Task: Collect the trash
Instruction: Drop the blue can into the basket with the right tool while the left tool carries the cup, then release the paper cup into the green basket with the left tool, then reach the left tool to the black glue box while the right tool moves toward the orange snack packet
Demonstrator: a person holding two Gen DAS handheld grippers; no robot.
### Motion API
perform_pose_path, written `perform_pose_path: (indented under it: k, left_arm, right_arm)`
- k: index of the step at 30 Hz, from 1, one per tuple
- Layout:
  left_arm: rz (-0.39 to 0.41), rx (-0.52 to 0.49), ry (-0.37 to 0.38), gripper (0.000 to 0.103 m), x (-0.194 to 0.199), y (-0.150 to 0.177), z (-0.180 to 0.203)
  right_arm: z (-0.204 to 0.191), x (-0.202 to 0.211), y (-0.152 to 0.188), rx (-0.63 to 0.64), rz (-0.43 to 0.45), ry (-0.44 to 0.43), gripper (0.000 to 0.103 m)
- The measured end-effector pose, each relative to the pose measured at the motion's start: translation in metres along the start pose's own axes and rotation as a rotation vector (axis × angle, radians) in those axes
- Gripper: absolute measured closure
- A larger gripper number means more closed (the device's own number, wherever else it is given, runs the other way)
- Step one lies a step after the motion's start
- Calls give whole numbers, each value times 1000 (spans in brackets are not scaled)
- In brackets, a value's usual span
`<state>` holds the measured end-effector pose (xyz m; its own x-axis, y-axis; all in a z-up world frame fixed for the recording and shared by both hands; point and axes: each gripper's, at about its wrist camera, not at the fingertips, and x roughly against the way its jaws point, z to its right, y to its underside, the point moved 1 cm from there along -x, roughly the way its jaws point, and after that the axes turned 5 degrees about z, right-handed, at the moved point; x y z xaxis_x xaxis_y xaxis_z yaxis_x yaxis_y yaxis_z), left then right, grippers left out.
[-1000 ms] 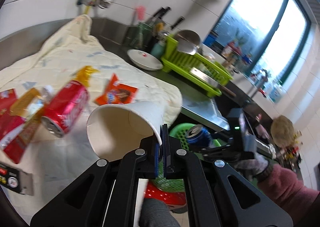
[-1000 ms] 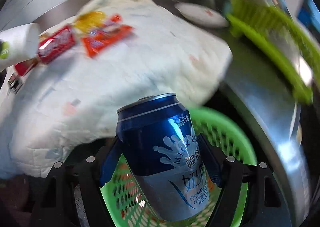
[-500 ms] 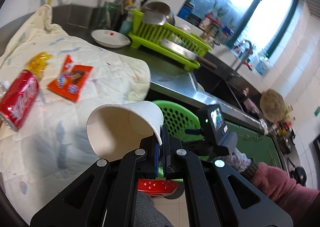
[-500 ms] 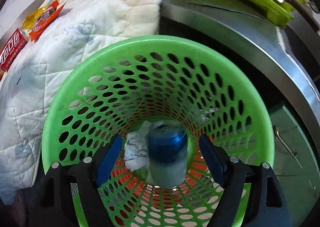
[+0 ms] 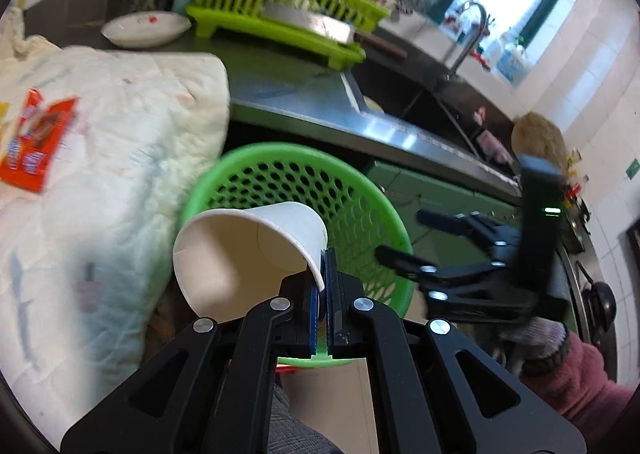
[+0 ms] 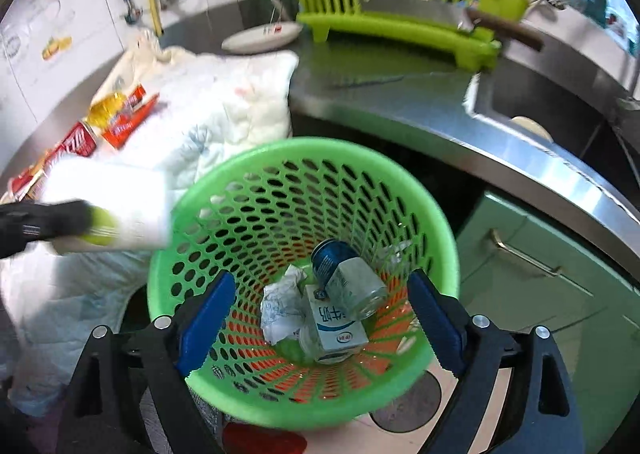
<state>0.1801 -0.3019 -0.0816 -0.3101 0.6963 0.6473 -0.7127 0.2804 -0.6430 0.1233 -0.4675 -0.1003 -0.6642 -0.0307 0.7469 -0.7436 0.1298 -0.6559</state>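
My left gripper point(image 5: 322, 282) is shut on the rim of a white paper cup point(image 5: 248, 254). The cup lies tilted, mouth towards the camera, over the near left rim of the green mesh basket point(image 5: 280, 148). In the right wrist view the cup point(image 6: 120, 206) hangs blurred at the basket's left edge. My right gripper point(image 6: 320, 294) hovers above the basket point(image 6: 304, 146); its jaws are opening and nothing is between them. In the bottom of the basket lie a blue can point(image 6: 344, 274), a milk carton point(image 6: 336, 324) and crumpled paper point(image 6: 280, 306).
A white quilt point(image 5: 120, 134) covers the counter on the left and bears an orange wrapper point(image 5: 36, 142) and a red can point(image 6: 78, 140). Behind stand a green dish rack point(image 5: 280, 14) and a white plate point(image 5: 144, 28). A steel sink point(image 6: 540, 102) lies to the right.
The blue can left my right gripper and fell into the basket, and the right jaws spread wider. My left gripper carried the cup from over the quilt to the basket's rim.
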Motion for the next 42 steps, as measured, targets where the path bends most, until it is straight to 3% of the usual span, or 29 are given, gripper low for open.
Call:
perform_pose_path:
  k: [6,7,8,10,15,17,30,42]
  left_arm:
    - [-82,-12,-43,99,-41,5,1]
    - [-88,-13,-41,93,-45,5,1]
    - [-97,-8,-43,78,-49,6,0]
    - [-104,0,-46,64,-54,8,-1]
    - [-114,9,-56,58,-55,13,-3]
    - [-106,0,-62,51,-51,13,-2]
    - [-7,51,-142,50,16,23,-26]
    - [109,166,-307,46,114,46,-82]
  right_arm:
    - [8,19,13,-61,57,9,17]
    - [10,21,16,-69,56,3,17]
    - [11,22,20,-80,56,0,17]
    - [13,25,25,-93,56,2,17]
    - [13,27,33,-109,59,-9,17]
    - [10,29,34,-114,64,-18,17]
    - [-25,41,22,-77,104,-52,16]
    - [-93,35,-2,17,120,-128,14]
